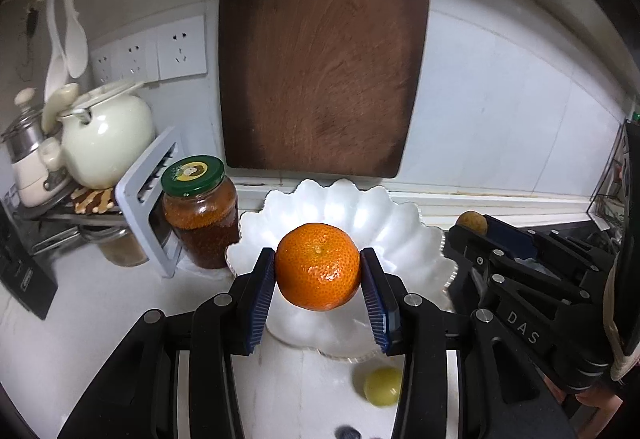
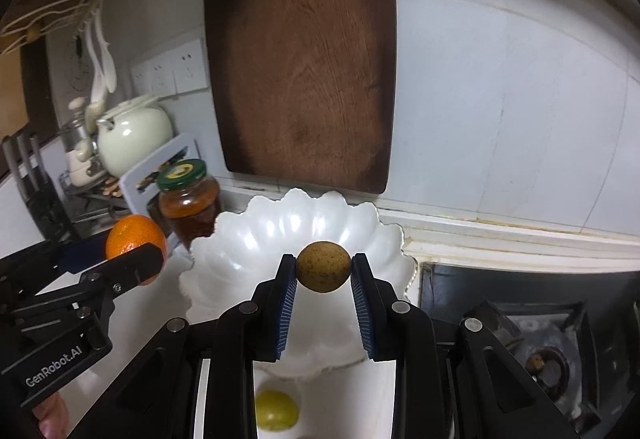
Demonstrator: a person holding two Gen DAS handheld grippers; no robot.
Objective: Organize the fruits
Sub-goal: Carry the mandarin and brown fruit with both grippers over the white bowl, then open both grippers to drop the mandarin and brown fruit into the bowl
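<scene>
My left gripper (image 1: 319, 265) is shut on an orange mandarin (image 1: 318, 266), held above the near part of a white scalloped bowl (image 1: 404, 235). My right gripper (image 2: 324, 269) is shut on a small brown speckled round fruit (image 2: 323, 266), also held over the white scalloped bowl (image 2: 240, 259), which looks empty. In the right wrist view the mandarin (image 2: 134, 235) and left gripper show at the left. In the left wrist view the brown fruit (image 1: 473, 223) shows at the right. A yellow-green round fruit (image 1: 382, 386) (image 2: 277, 410) lies on the counter in front of the bowl.
A dark wooden cutting board (image 1: 324, 51) leans on the tiled wall behind the bowl. A jar with a green lid (image 1: 200, 215) stands left of the bowl, beside a grey rack (image 1: 148, 199) and a cream pot (image 1: 106, 135). A gas stove (image 2: 540, 339) lies to the right. A small dark blue fruit (image 1: 347, 432) shows at the bottom edge.
</scene>
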